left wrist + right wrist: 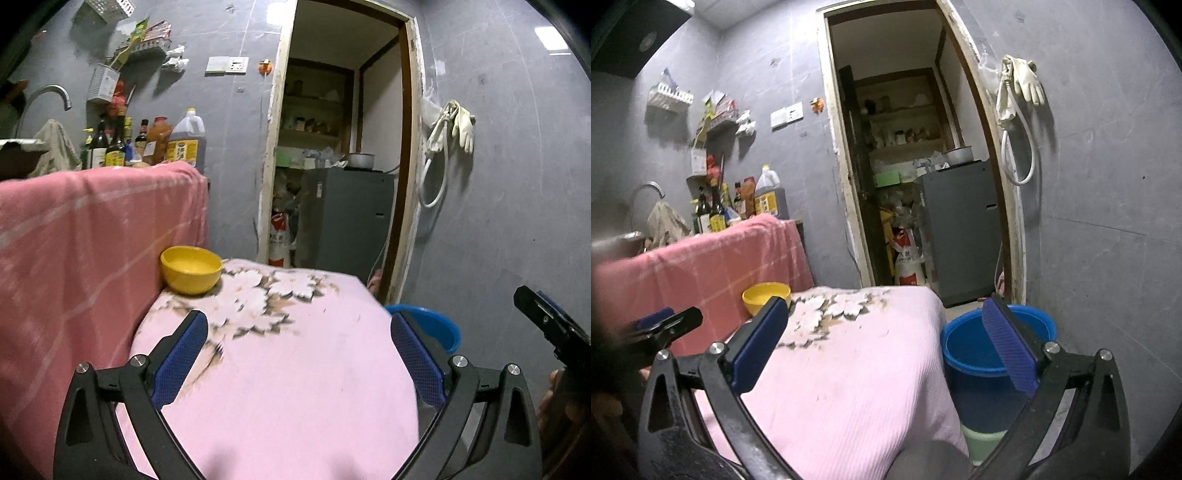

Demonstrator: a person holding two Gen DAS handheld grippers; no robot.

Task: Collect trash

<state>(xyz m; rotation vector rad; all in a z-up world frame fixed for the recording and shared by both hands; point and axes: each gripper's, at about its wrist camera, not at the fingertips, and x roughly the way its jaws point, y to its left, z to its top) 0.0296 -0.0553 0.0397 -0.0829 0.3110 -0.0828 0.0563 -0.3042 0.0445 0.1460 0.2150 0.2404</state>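
Left wrist view: the left tongs [297, 343] hang spread wide and bare over the pink-clothed bench [295, 387]. The right tongs [886, 332] are likewise spread, holding nothing. The blue bucket [979, 354] stands just beside the bench; a yellow bowl [191, 269] sits at its far corner.

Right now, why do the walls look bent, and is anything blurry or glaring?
Left wrist view: the fisheye lens bows the doorway; a ceiling light glares on the wall. Right wrist view: the same bending, and the left gripper is blurred at the edge.
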